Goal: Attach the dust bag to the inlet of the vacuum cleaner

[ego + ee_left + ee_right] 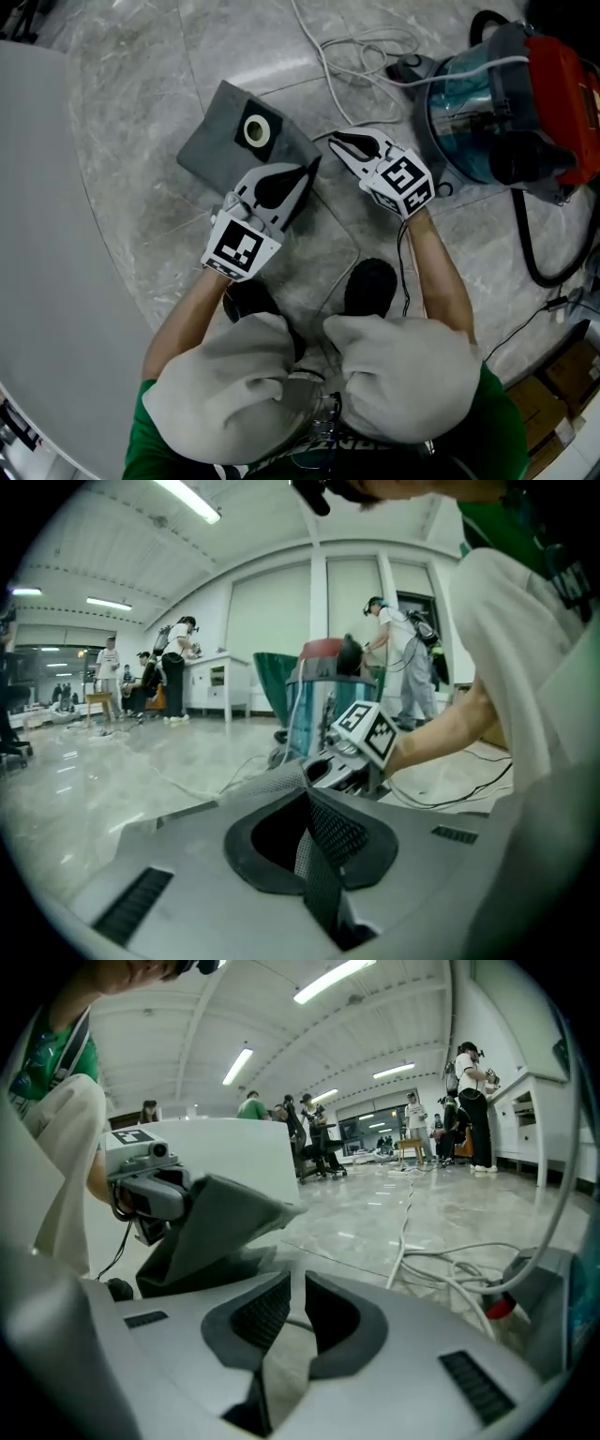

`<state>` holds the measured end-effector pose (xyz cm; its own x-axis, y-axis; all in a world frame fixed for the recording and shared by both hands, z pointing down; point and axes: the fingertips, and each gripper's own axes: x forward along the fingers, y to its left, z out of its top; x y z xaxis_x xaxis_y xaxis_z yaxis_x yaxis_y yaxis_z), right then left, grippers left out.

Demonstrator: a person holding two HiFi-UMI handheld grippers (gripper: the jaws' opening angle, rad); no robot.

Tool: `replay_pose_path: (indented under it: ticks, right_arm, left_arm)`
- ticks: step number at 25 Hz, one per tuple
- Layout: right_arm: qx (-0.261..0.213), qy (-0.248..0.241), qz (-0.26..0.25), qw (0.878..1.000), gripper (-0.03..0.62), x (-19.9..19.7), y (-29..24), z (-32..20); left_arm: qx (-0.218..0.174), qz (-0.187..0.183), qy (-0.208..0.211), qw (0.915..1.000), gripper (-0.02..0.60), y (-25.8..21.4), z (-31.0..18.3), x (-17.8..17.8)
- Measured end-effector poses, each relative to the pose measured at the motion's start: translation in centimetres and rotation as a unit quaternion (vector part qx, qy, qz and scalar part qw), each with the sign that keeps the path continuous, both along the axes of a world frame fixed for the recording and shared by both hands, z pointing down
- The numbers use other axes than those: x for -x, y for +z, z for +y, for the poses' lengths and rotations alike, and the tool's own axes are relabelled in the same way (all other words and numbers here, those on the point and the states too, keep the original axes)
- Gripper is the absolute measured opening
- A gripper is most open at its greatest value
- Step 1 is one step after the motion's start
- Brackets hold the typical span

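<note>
A grey dust bag (211, 141) with a round pale collar (255, 129) lies on the marble floor. My left gripper (312, 169) is shut on its near right corner, and that corner is lifted off the floor; the raised fabric (220, 1222) shows in the right gripper view. My right gripper (337, 142) hovers just right of that corner, jaws a little apart with nothing between them (292, 1302). The vacuum cleaner (497, 103), a teal drum with a red top, stands to the right; its inlet is not visible. In the left gripper view the pads (319, 841) are closed, with bag fabric (267, 782) beside them.
White cables (347, 47) loop on the floor behind the bag. A black hose (532, 253) curves off the vacuum. A large pale curved surface (47, 234) fills the left side. Cardboard boxes (553, 394) sit at bottom right. My shoes (370, 286) are close below the grippers.
</note>
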<state>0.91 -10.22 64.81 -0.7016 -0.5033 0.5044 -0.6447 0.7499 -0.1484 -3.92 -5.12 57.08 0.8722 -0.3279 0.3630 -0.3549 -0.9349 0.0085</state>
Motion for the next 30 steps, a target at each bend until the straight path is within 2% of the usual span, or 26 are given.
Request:
replay_pose_path:
  ticks: [3, 6, 9, 12, 14, 17, 20, 25, 30]
  right_arm:
    - [-0.014, 0.013, 0.004, 1.0, 0.052, -1.4, -1.0, -0.3]
    - [-0.027, 0.029, 0.004, 0.999, 0.052, -2.8, -2.1, -0.6]
    - [-0.033, 0.045, -0.005, 0.998, 0.052, -4.1, -3.2, -0.6]
    - [-0.043, 0.058, -0.012, 0.997, 0.054, -5.2, -4.2, -0.3]
    - [-0.055, 0.066, -0.009, 0.996, 0.054, -5.9, -4.9, -0.2]
    - [-0.075, 0.069, -0.001, 0.995, 0.057, -6.2, -5.9, 0.2]
    - [-0.092, 0.051, 0.011, 0.994, 0.064, -5.6, -6.9, 0.8]
    - [-0.139, -0.04, 0.061, 0.988, 0.116, -1.7, -9.5, 2.3]
    - [-0.185, -0.117, 0.131, 0.967, 0.15, 1.2, -11.6, 3.0]
  left_arm:
    - [-0.015, 0.063, 0.081, 0.9946, 0.008, -4.1, 2.6, -1.5]
    - [-0.005, 0.116, 0.161, 0.9801, 0.008, -7.3, 5.0, -1.8]
    - [0.018, 0.132, 0.22, 0.9665, 0.009, -9.1, 7.2, -1.1]
    - [0.007, 0.132, 0.261, 0.9562, 0.008, -10.9, 8.6, -0.3]
    - [-0.009, 0.122, 0.27, 0.9551, 0.009, -11.4, 8.7, 0.2]
    - [-0.022, 0.101, 0.262, 0.9595, 0.009, -11.1, 8.1, 1.5]
    - [-0.022, 0.083, 0.258, 0.9622, 0.008, -10.6, 7.9, 2.9]
    - [-0.014, 0.065, 0.281, 0.9573, 0.009, -10.5, 8.7, 5.4]
    - [-0.014, 0.056, 0.295, 0.9538, 0.009, -10.8, 9.6, 7.3]
